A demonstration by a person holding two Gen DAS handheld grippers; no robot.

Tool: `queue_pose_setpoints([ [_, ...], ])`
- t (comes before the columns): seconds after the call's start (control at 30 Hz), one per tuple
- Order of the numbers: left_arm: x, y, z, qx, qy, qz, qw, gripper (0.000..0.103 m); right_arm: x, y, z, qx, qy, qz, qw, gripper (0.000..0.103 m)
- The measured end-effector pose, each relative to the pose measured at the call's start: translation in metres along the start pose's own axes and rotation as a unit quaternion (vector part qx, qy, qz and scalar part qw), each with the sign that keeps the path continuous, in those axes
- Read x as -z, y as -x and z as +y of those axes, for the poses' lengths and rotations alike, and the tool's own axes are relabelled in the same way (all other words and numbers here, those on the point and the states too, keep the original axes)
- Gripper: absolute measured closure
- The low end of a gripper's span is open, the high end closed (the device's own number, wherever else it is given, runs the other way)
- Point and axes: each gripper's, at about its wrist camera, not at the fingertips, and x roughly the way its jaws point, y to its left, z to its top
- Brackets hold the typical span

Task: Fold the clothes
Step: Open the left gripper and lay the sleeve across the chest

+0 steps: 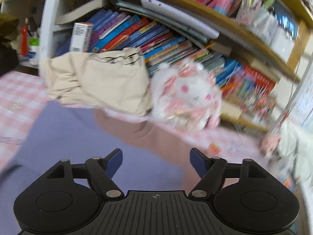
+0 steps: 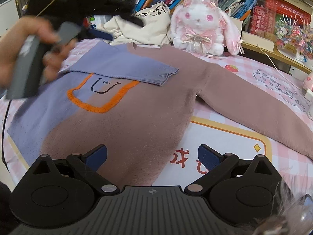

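We see the sweater (image 2: 137, 105) spread flat on the bed (image 2: 225, 137), one sleeve (image 2: 125, 66) folded across toward two o'clock, both the left hand-held gripper (image 1: 156, 161) and right hand-held gripper (image 2: 152, 156) wide and empty.

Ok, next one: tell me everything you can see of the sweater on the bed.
The sweater is a fuzzy knit, lavender on one side and dusty pink on the other, with an orange outlined pocket shape and a small stitched face on the chest. It lies flat, front up, on the pink checked bedspread. The lavender sleeve is folded across the chest; the pink sleeve stretches out straight. No gripper touches it; a cream garment borders its collar.
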Motion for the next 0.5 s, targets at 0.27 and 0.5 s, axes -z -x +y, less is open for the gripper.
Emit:
queue_pose_setpoints([
  [0.27, 0.057, 0.058, 0.042, -0.093, -0.046, 0.019, 0.9945, 0.019, 0.002, -0.006, 0.007, 0.013, -0.016, 0.014, 1.000, 0.003],
  [0.5, 0.086, 0.080, 0.061, -0.143, -0.091, 0.046, 0.9845, 0.018, 0.001, -0.007, 0.024, 0.052, -0.038, 0.014, 0.998, 0.005],
])
